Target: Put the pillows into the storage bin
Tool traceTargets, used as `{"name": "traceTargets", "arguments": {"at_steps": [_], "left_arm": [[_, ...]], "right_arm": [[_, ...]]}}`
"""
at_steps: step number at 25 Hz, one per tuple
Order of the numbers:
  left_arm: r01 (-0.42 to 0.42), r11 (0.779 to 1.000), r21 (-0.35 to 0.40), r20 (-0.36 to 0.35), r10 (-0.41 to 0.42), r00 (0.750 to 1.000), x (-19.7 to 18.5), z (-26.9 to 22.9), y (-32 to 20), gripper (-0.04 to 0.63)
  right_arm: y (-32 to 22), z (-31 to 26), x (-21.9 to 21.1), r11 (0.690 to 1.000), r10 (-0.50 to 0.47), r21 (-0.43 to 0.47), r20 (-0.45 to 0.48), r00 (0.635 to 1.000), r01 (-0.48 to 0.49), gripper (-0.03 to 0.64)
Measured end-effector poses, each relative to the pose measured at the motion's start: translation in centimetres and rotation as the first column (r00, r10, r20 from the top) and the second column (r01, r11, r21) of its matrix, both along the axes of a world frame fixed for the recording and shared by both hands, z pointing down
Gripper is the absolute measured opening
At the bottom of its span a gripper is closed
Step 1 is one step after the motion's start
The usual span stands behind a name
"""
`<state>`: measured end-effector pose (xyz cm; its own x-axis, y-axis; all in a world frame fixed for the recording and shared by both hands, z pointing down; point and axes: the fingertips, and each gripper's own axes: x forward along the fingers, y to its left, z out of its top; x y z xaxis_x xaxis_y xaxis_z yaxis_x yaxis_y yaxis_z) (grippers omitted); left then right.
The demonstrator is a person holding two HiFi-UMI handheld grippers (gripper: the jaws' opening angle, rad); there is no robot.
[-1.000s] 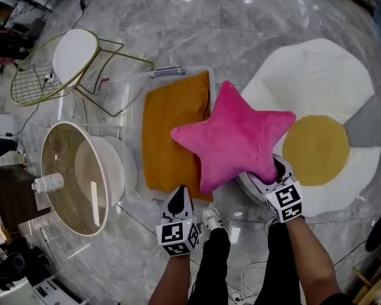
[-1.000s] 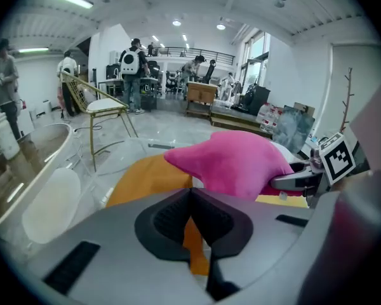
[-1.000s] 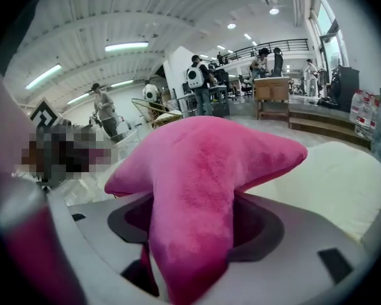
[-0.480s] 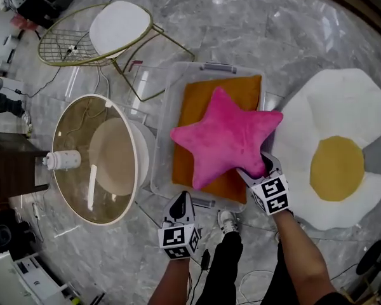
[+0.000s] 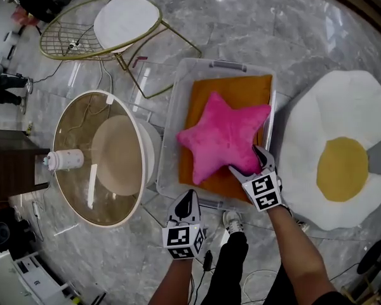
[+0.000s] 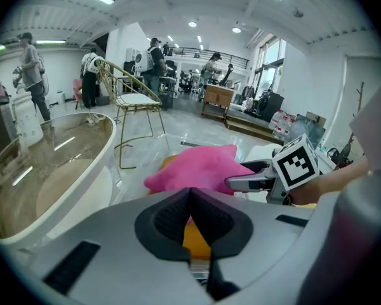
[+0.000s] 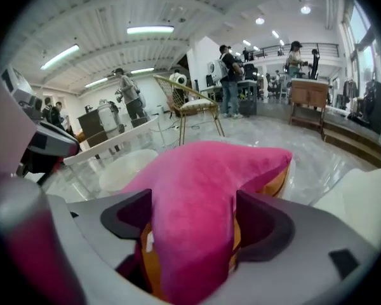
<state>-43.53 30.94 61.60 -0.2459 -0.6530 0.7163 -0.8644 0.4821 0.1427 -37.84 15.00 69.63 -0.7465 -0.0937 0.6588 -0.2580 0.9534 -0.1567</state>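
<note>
A clear plastic storage bin (image 5: 169, 146) stands on the marble floor with an orange pillow (image 5: 241, 89) lying flat inside. A pink star pillow (image 5: 221, 136) (image 6: 197, 170) rests on top of the orange one. My right gripper (image 5: 249, 164) (image 6: 247, 182) is at the star's near-right arm; its jaws have just been opening, and the arm (image 7: 197, 196) lies between them without being squeezed. My left gripper (image 5: 186, 197) (image 6: 190, 194) is shut and holds nothing, just outside the bin's near edge.
A fried-egg shaped cushion (image 5: 336, 151) lies on the floor right of the bin. A round glass table (image 5: 95, 161) stands to the left, with a gold wire chair (image 5: 117, 24) behind it. A clear lid (image 5: 146, 84) lies by the bin's far-left corner. People stand in the background.
The right gripper carried the star pillow left from beside the egg cushion and lowered it onto the orange pillow in the bin. The left gripper stays shut near the bin's front.
</note>
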Motion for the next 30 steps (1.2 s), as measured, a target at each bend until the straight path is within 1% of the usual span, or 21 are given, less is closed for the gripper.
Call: {"name": "traceTargets", "arguments": {"at_steps": [2, 7, 9, 13, 16, 17, 18, 19, 21, 23, 25, 27, 30], "left_arm": [[-0.003, 1.0, 0.009, -0.008, 0.003, 1.0, 0.2, 0.0, -0.3, 0.018], [-0.01, 0.999, 0.033, -0.007, 0.01, 1.0, 1.4, -1.7, -1.8, 0.018], [-0.016, 0.999, 0.048, -0.005, 0.017, 1.0, 2.3, -2.8, -2.6, 0.018], [-0.06, 0.996, 0.071, -0.005, 0.06, 0.998, 5.2, -6.0, -5.2, 0.017], [-0.099, 0.991, 0.088, -0.021, 0.101, 0.995, 8.5, -9.4, -7.5, 0.017], [-0.111, 0.989, 0.095, -0.03, 0.115, 0.993, 9.7, -10.9, -8.3, 0.017], [-0.122, 0.987, 0.108, -0.045, 0.128, 0.991, 11.0, -12.6, -9.0, 0.018], [-0.131, 0.983, 0.129, -0.061, 0.14, 0.988, 12.4, -14.6, -9.8, 0.018], [-0.155, 0.972, 0.175, -0.07, 0.169, 0.983, 15.0, -18.7, -11.4, 0.017], [-0.193, 0.96, 0.204, -0.044, 0.205, 0.978, 17.3, -22.3, -12.6, 0.018], [-0.237, 0.947, 0.217, -0.011, 0.245, 0.969, 19.1, -25.3, -13.4, 0.018], [-0.271, 0.936, 0.226, 0.009, 0.276, 0.961, 20.7, -28.2, -14.0, 0.018], [-0.314, 0.916, 0.248, 0.033, 0.316, 0.948, 22.9, -32.9, -14.3, 0.017]], "right_arm": [[-0.1, -2.2, 0.3, 1.0, 0.0, 0.028, 0.041, 0.999, -0.001, 0.462], [0.2, -7.3, 2.9, 0.999, -0.033, 0.045, 0.09, 0.995, 0.029, 0.454], [0.3, -9.9, 4.2, 0.998, -0.04, 0.047, 0.113, 0.993, 0.035, 0.395], [-0.6, -16.0, 7.3, 0.994, -0.049, 0.1, 0.154, 0.987, 0.034, 0.23], [-2.9, -21.2, 10.7, 0.988, 0.0, 0.155, 0.166, 0.986, -0.026, 0.14], [-3.8, -23.1, 12.1, 0.984, 0.03, 0.17, 0.174, 0.984, -0.06, 0.099], [-4.7, -25.1, 13.6, 0.979, 0.06, 0.182, 0.183, 0.981, -0.094, 0.037], [-5.4, -27.0, 15.1, 0.974, 0.084, 0.194, 0.19, 0.978, -0.121, 0.015], [-6.5, -30.8, 17.9, 0.964, 0.117, 0.214, 0.202, 0.972, -0.16, 0.014], [-6.7, -34.3, 20.3, 0.957, 0.147, 0.211, 0.229, 0.962, -0.196, 0.014], [-6.3, -37.7, 22.1, 0.954, 0.179, 0.189, 0.272, 0.946, -0.234, 0.012], [-5.6, -40.8, 24.2, 0.95, 0.231, 0.135, 0.307, 0.923, -0.283, 0.012], [-4.6, -45.4, 27.5, 0.933, 0.315, 0.053, 0.354, 0.881, -0.355, 0.012]]}}
